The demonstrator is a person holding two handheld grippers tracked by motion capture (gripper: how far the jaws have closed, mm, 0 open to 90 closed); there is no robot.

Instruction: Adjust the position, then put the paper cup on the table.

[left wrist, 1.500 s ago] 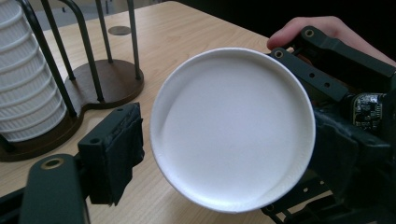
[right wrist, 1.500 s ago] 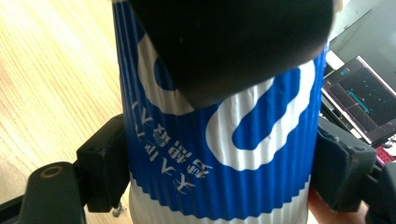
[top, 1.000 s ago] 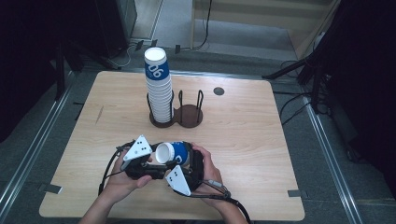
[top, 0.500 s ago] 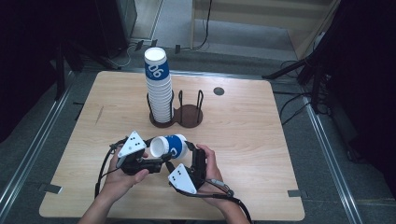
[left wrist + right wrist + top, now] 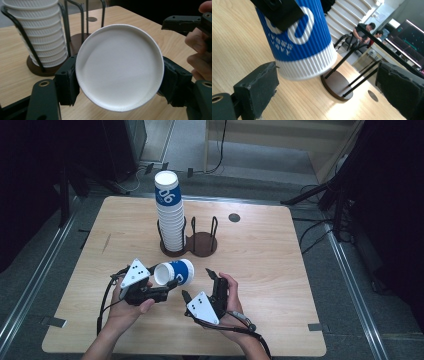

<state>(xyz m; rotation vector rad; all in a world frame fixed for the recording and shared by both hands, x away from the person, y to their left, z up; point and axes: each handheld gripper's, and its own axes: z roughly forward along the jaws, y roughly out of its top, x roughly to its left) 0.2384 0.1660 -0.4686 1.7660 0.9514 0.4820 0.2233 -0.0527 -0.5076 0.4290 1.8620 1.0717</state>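
A: Holding anything, the left gripper (image 5: 167, 289)?
B: Yes, clamped on a blue-and-white cup (image 5: 174, 272) lying sideways, its white mouth facing that gripper's camera.
A: Right gripper (image 5: 196, 283)?
B: Jaws spread wide, empty, just right of the cup.
A: Beyond them?
B: Cup stack (image 5: 169, 215) in a wire holder (image 5: 201, 241), farther across the worktop (image 5: 280, 255).
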